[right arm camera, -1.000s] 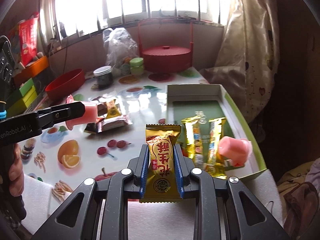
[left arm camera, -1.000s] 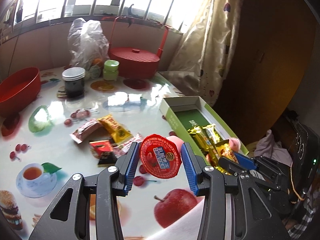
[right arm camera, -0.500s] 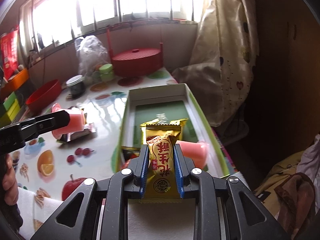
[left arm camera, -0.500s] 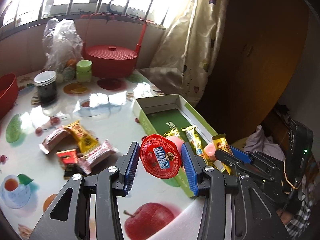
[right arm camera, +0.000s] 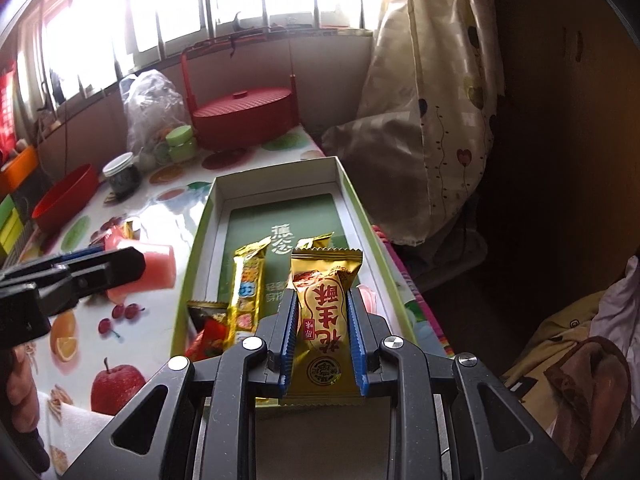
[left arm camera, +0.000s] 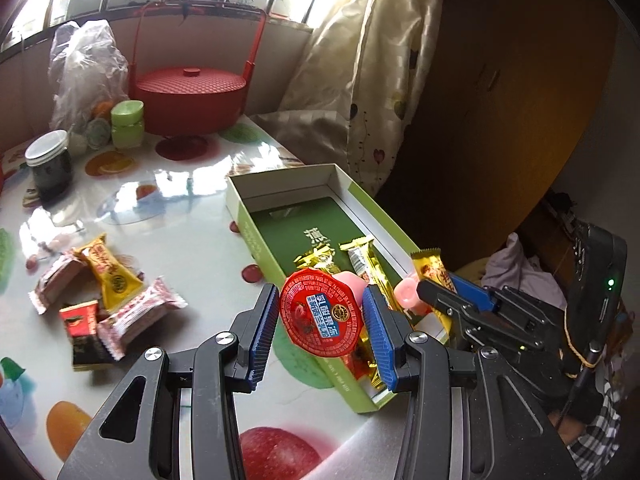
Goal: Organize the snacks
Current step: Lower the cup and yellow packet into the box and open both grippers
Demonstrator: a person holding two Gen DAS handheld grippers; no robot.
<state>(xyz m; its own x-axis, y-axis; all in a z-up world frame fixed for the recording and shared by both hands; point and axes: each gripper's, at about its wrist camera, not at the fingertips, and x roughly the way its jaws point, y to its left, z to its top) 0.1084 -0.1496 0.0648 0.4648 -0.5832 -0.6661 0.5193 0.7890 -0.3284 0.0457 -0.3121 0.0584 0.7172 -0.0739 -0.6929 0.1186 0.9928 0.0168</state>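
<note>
Right wrist view. Item: gold peanut-candy packet (right arm camera: pixel 322 316), pinched upright in my right gripper (right arm camera: pixel 322 312), long axis along the fingers. Landmark: green box (right arm camera: pixel 360 204) on the tabletop (right arm camera: pixel 176 184). The packet hangs over the box's near end, the box's long axis running straight away from me, two gold bars (right arm camera: pixel 248 280) and a red wrapper (right arm camera: pixel 208 328) already lying inside at its near left. Drop point, by my reckoning: the bare green floor just beyond the packet.

Left wrist view. Item: jelly cup with a red foil lid (left arm camera: pixel 322 314), lid facing the camera, clamped by my left gripper (left arm camera: pixel 320 320) over the box's near left wall (left arm camera: pixel 264 248). Loose snacks (left arm camera: pixel 108 292) remain on the tabletop left of the box.

Right hand is the nearer to release.

Change over the last second: both grippers have travelled from over the tabletop towards the box; grips unchanged.
</note>
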